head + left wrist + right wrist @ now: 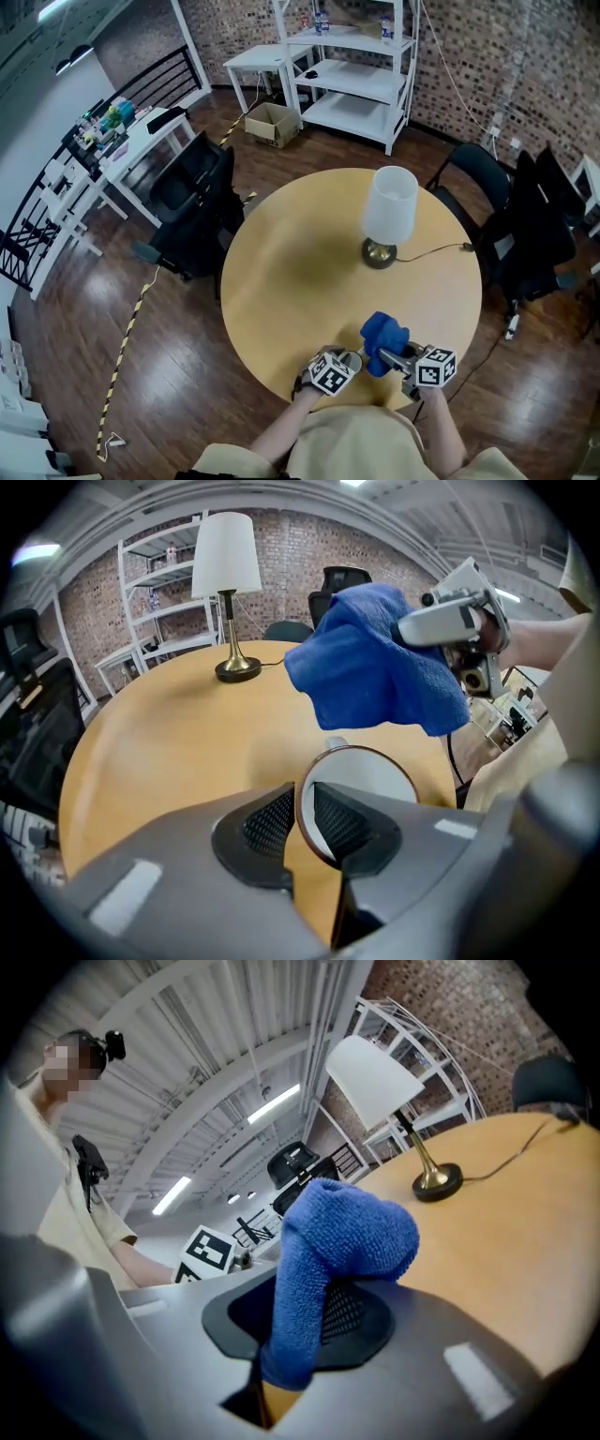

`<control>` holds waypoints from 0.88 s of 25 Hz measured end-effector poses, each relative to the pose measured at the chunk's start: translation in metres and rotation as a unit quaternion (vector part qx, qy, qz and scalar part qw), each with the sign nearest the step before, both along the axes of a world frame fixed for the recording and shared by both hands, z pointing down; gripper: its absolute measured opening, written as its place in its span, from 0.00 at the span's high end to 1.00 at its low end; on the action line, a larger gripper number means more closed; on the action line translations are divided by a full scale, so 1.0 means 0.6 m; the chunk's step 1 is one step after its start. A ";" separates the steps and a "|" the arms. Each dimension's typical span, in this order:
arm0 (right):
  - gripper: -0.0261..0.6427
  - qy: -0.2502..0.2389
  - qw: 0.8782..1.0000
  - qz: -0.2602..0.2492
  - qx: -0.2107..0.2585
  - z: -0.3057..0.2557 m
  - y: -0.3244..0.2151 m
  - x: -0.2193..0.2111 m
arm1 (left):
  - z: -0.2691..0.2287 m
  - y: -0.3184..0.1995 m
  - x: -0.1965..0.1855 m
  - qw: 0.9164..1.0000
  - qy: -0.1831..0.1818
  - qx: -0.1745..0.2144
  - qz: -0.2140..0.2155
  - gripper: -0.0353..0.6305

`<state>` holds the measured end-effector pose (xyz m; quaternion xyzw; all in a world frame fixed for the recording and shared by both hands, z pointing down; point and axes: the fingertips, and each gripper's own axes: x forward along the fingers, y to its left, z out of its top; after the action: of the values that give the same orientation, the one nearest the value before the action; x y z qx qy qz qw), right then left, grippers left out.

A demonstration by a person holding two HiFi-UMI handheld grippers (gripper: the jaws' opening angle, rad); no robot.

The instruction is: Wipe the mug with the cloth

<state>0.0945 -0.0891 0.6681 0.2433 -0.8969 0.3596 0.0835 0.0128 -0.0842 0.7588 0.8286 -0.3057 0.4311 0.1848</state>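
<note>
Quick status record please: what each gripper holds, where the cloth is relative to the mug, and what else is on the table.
left gripper: jaws shut on the rim of the mug, one inside, one outside
right gripper: jaws shut on the blue cloth
blue cloth vs mug: hangs just above the mug's mouth, not touching it
mug interior: white, looks empty
table: round, wooden
lamp: upright on the far side, white shade
wiping: no contact yet
</note>
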 end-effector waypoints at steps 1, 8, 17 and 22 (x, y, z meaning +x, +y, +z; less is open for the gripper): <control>0.84 0.030 0.999 0.005 0.018 -0.004 -0.008 0.002 | 0.001 0.000 0.004 1.000 -0.001 0.002 -0.002 0.84; 0.84 0.069 0.990 0.015 0.118 -0.104 -0.062 -0.031 | -0.048 -0.024 0.001 0.997 0.068 0.020 -0.042 0.62; 0.84 0.055 0.964 0.079 0.249 -0.297 -0.154 -0.066 | -0.333 -0.178 -0.126 0.923 0.274 0.185 -0.198 0.58; 0.84 0.050 0.945 0.135 0.294 -0.399 -0.182 -0.072 | -0.501 -0.217 -0.188 0.870 0.339 0.278 -0.225 0.55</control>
<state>0.0514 -0.1982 0.4290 0.3934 -0.9163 0.0747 0.0036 -0.0997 -0.2142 0.4580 0.8497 -0.5098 -0.0326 0.1309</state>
